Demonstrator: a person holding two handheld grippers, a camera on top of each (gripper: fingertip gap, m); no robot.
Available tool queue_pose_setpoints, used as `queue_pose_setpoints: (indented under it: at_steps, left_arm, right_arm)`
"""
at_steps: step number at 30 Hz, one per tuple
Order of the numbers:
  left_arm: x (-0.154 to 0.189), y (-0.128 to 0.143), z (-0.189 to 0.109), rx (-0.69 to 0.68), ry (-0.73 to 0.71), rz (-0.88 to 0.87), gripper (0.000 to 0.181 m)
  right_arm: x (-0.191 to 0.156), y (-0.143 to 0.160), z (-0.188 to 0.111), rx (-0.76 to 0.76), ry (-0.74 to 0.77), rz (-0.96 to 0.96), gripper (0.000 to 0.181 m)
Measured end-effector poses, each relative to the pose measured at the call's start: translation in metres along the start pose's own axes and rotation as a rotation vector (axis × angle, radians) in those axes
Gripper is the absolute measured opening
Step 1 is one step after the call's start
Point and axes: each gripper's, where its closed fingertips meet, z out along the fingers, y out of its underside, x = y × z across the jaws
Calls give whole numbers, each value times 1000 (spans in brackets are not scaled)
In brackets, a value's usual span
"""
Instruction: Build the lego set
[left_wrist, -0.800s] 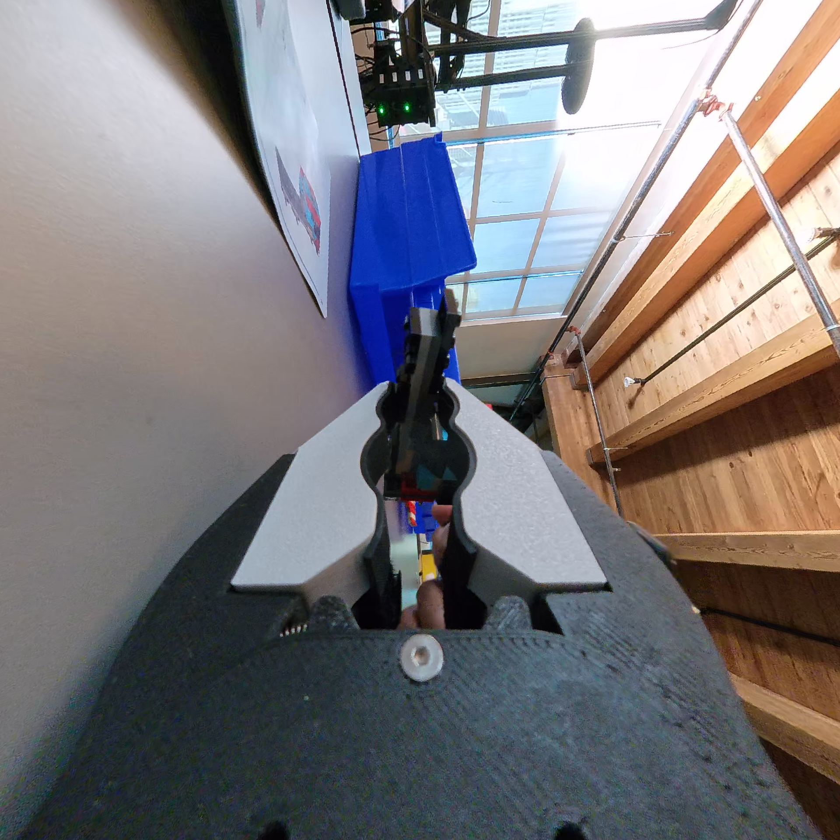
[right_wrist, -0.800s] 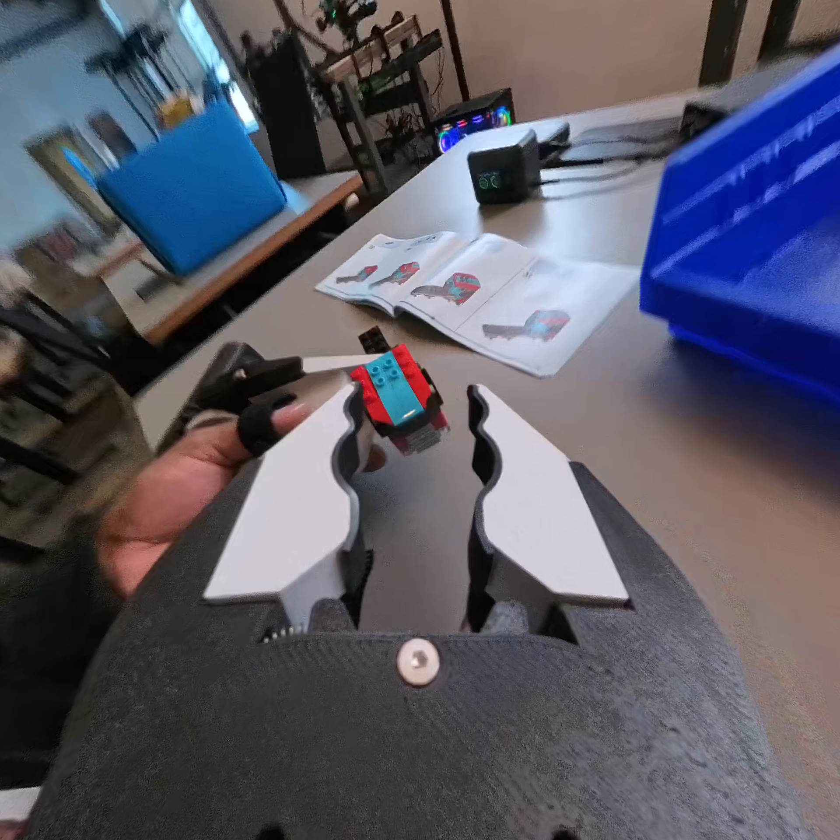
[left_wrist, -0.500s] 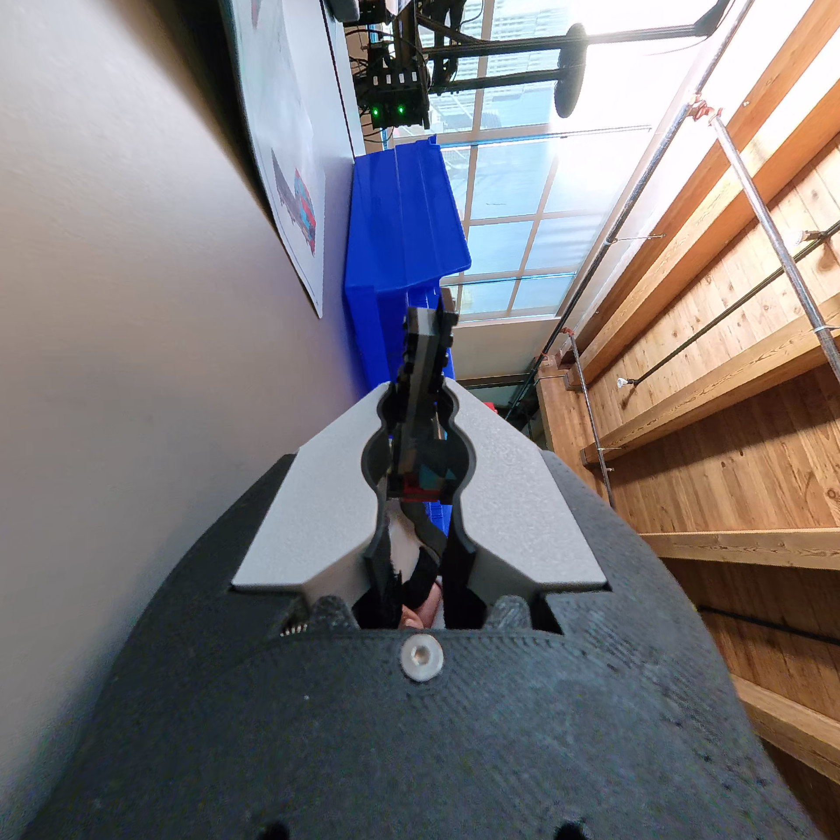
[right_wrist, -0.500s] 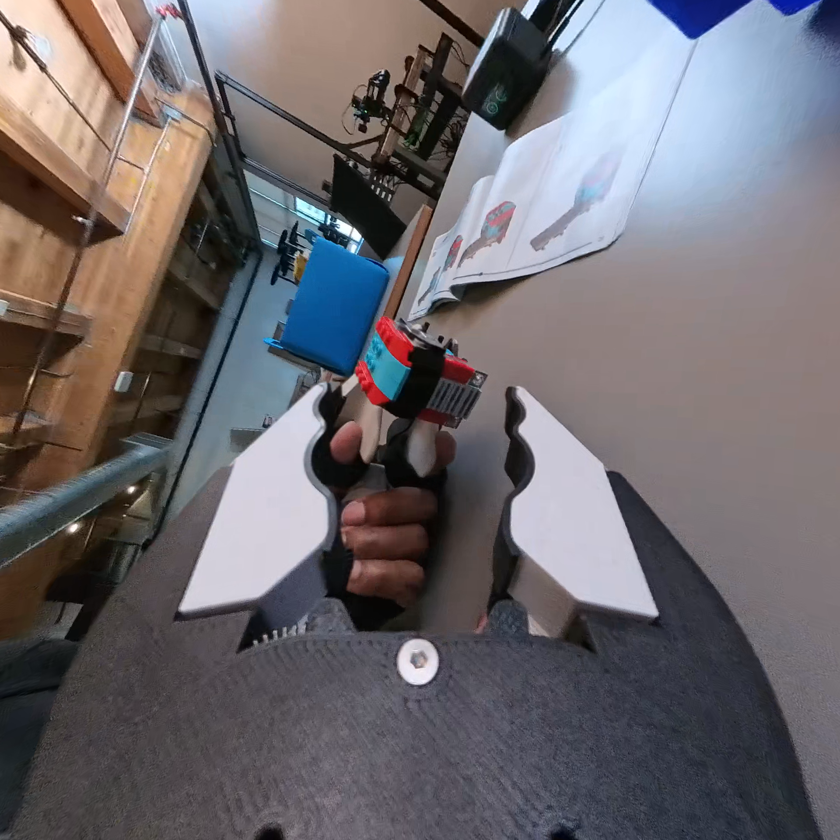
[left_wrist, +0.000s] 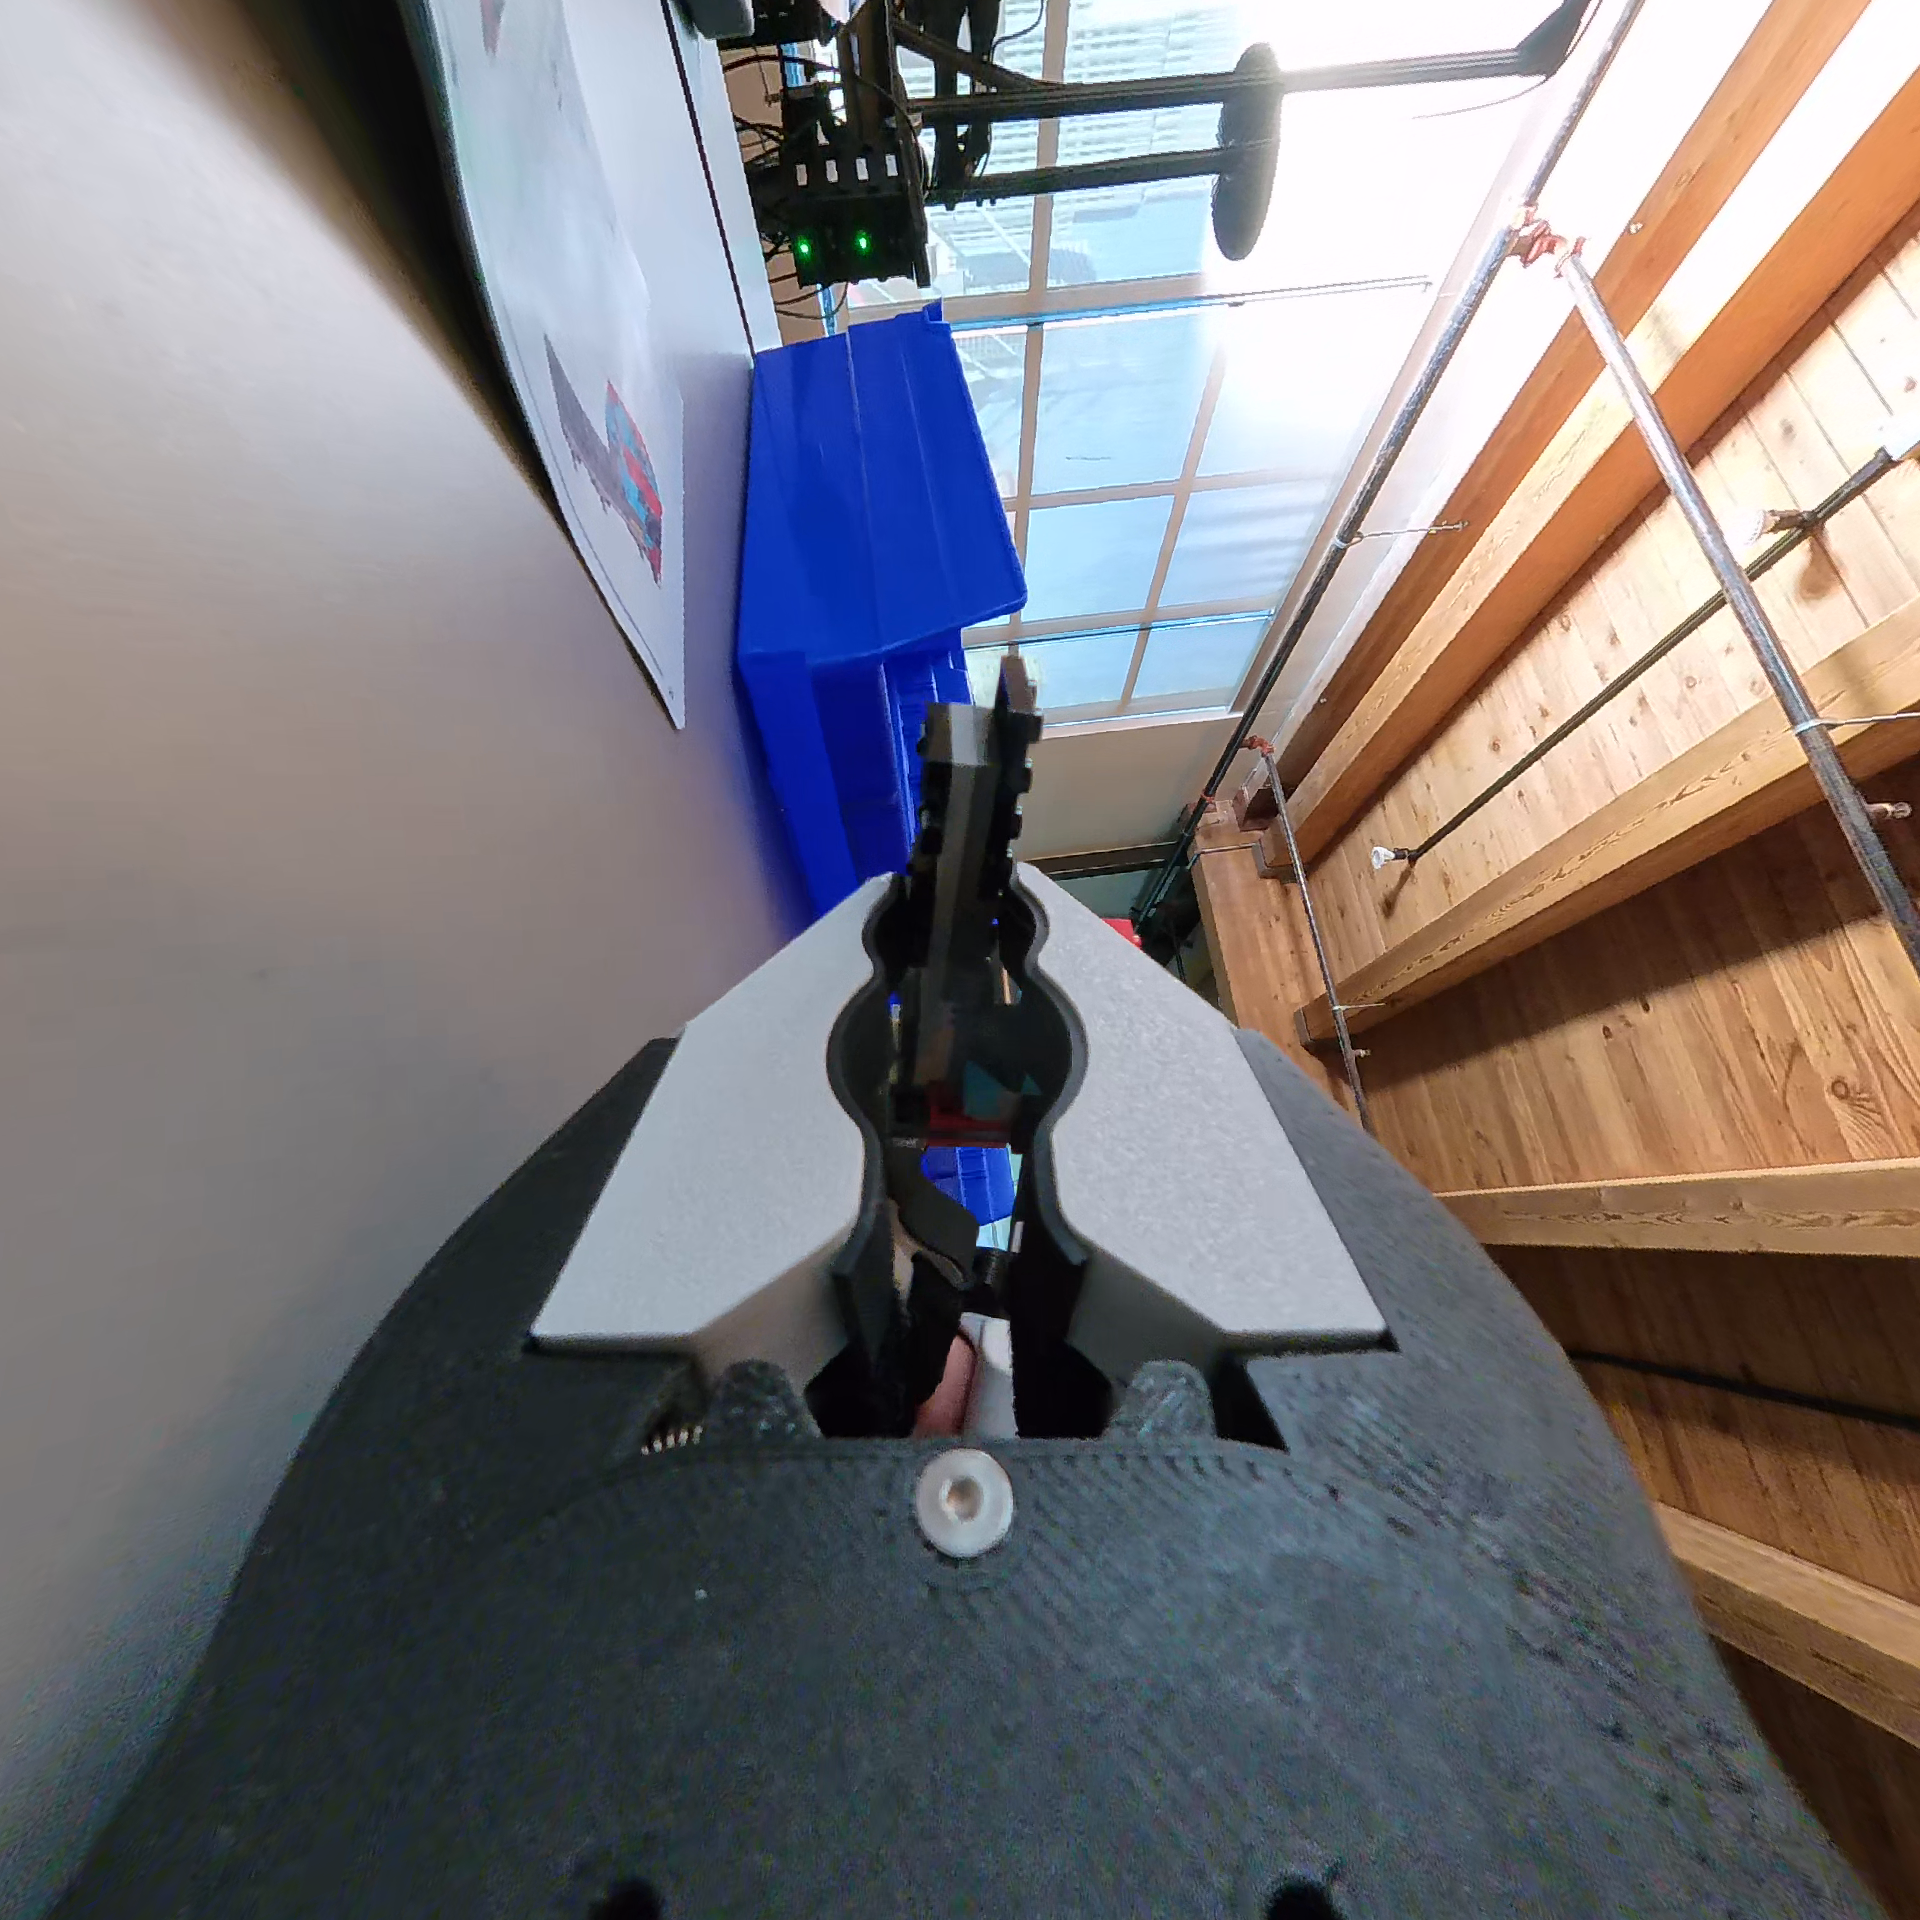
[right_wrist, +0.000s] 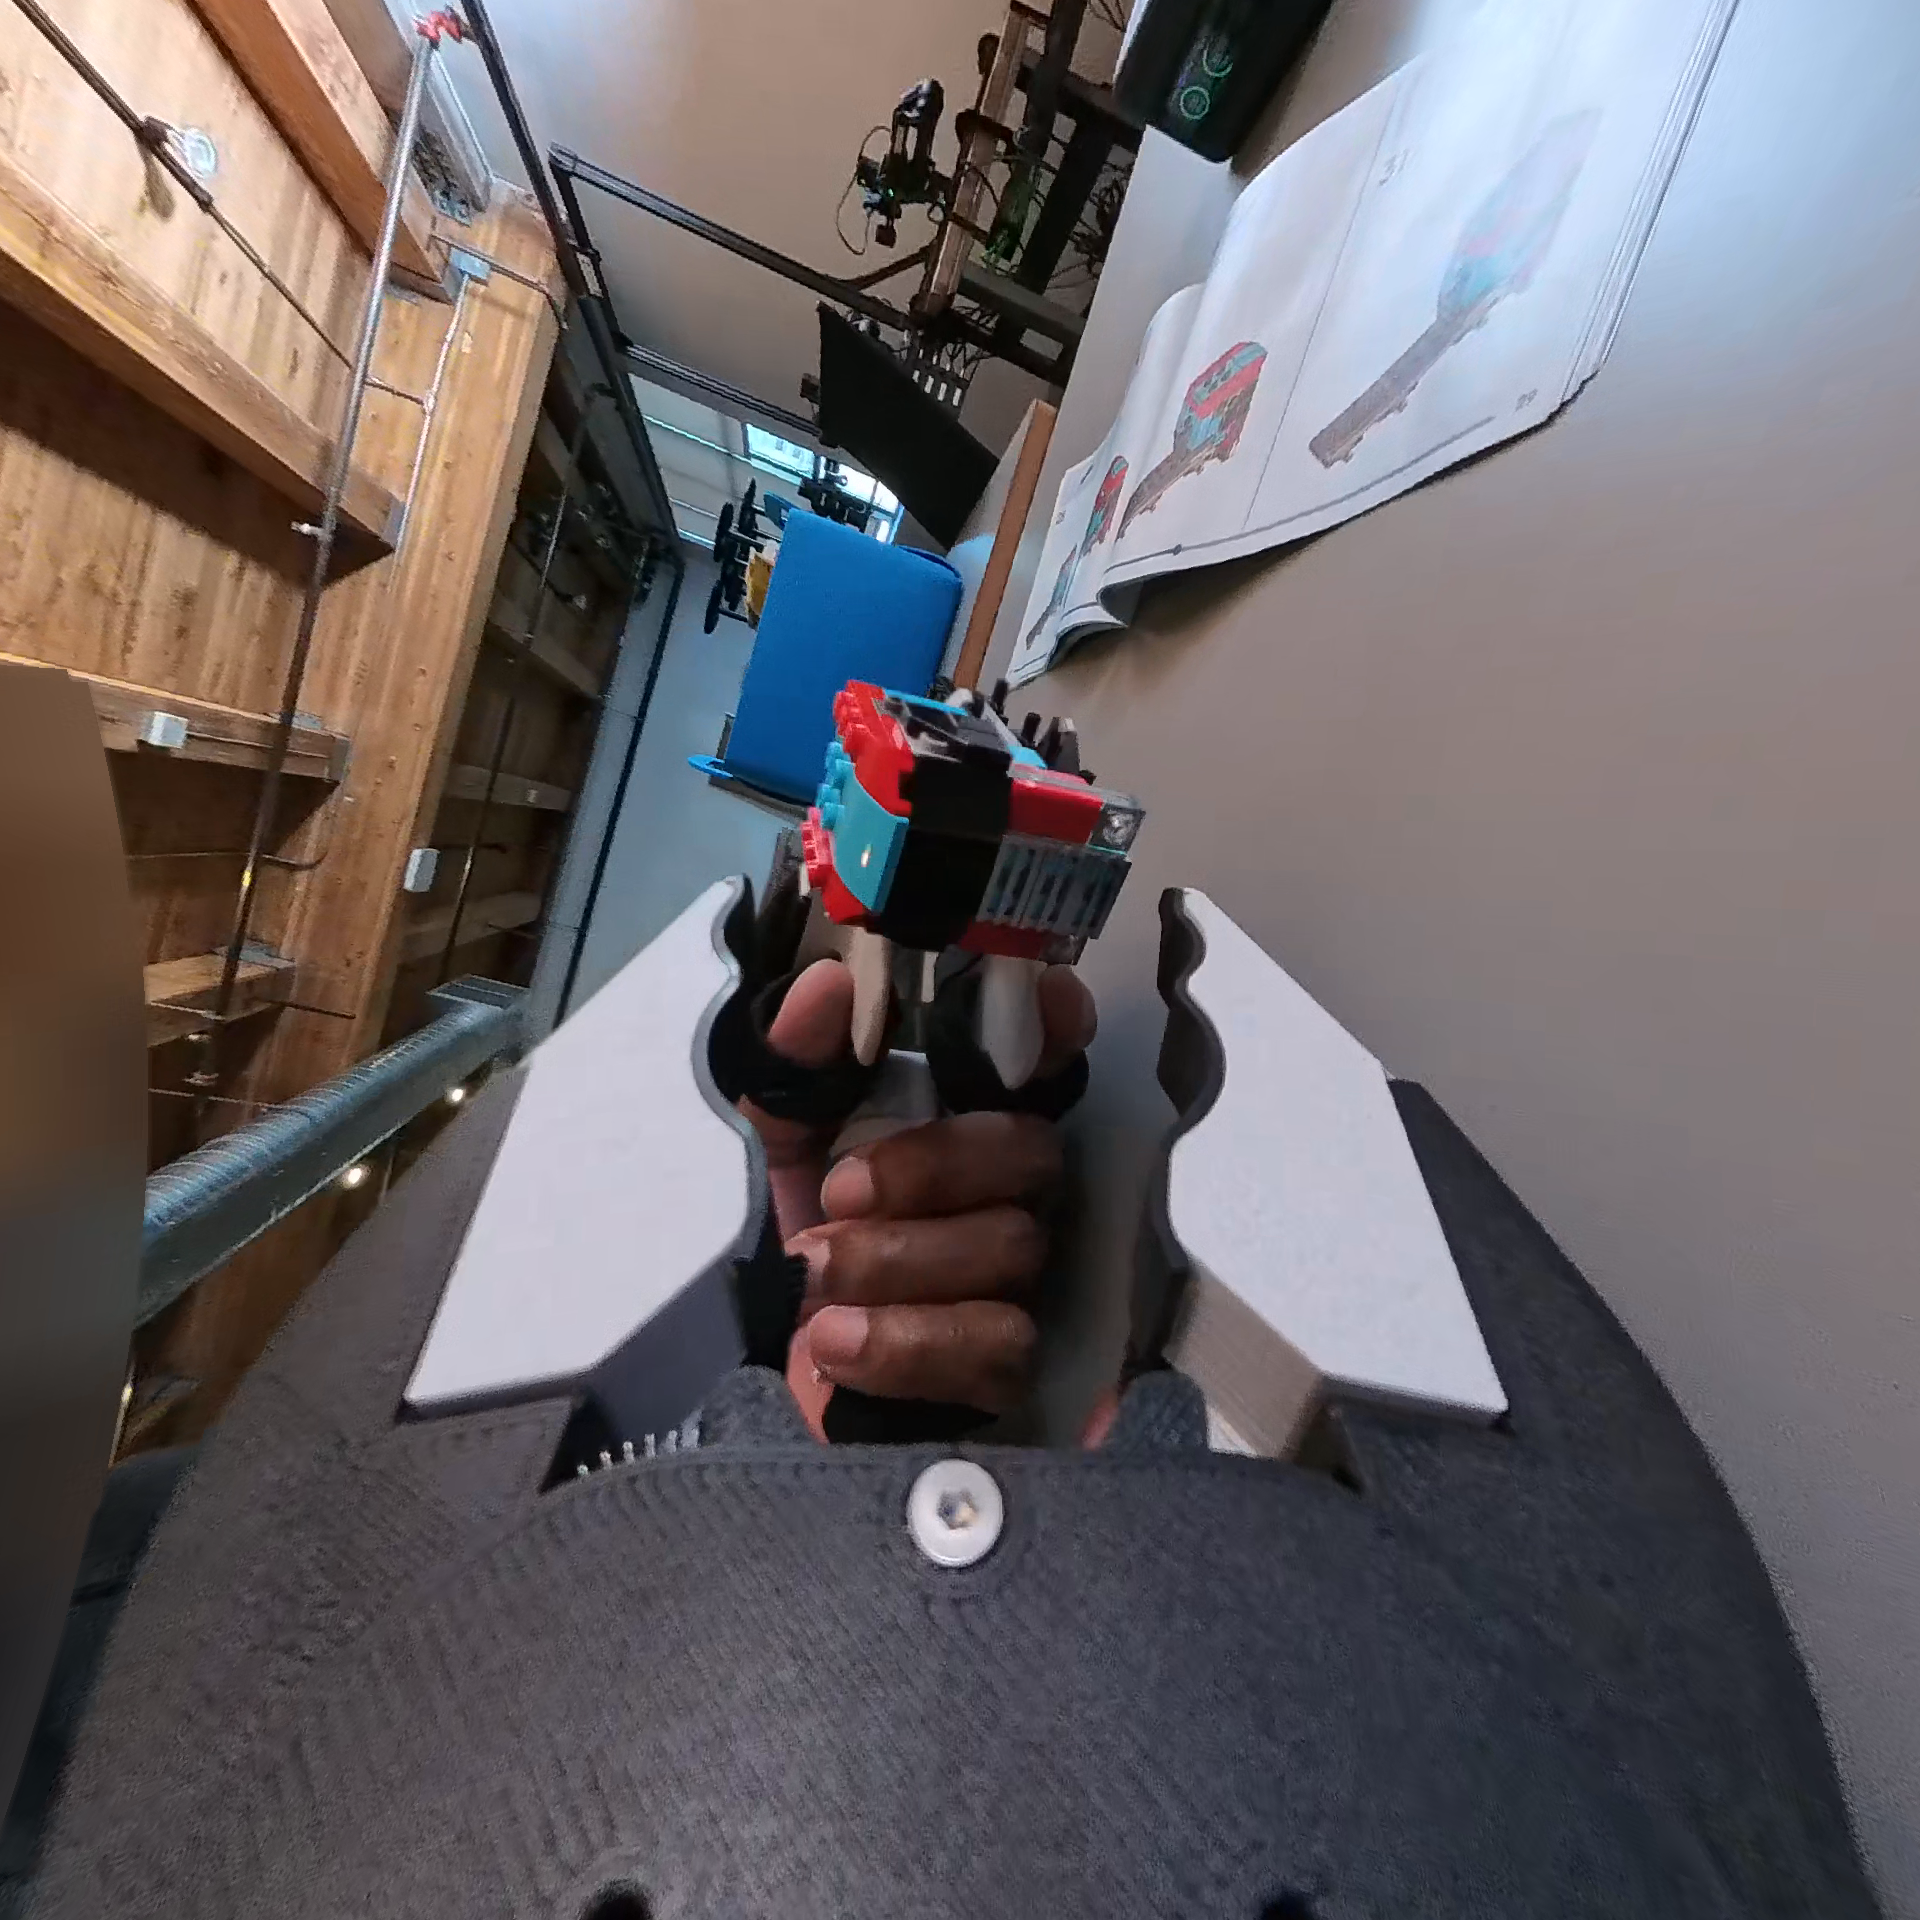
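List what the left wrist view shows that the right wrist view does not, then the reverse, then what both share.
Only the left wrist view: the blue bin and bright windows.
Only the right wrist view: the open right gripper, the hand on the left gripper's handle, and the model's red and teal faces.
Both: the lego model clamped in the left gripper, the instruction booklet, the table.

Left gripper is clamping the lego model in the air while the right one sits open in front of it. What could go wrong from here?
1. The left gripper pinches the lego model only at one narrow end, so a push from the right gripper may pivot or pop it loose.
2. It is held above the table, so loosened bricks could drop and scatter.
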Motion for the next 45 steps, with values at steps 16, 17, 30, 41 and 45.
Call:
queue_pose_setpoints:
  at_steps: [16,17,30,41,45]
  left_arm:
    - [8,3,1,-27,34,53,16]
    - [9,3,1,-29,38,64,16]
    - [19,2,0,-40,80,142,16]
    - [27,1,-1,-36,102,209,17]
    - [33,1,-2,-35,127,226,17]
  right_arm:
    - [-4,-8,2,36,-63,45,58]
    - [-5,-9,2,40,-70,49,58]
    - [-14,-9,3,32,-99,48,57]
    - [-23,-9,3,20,-135,104,57]
    - [-28,-9,3,8,-155,106,58]
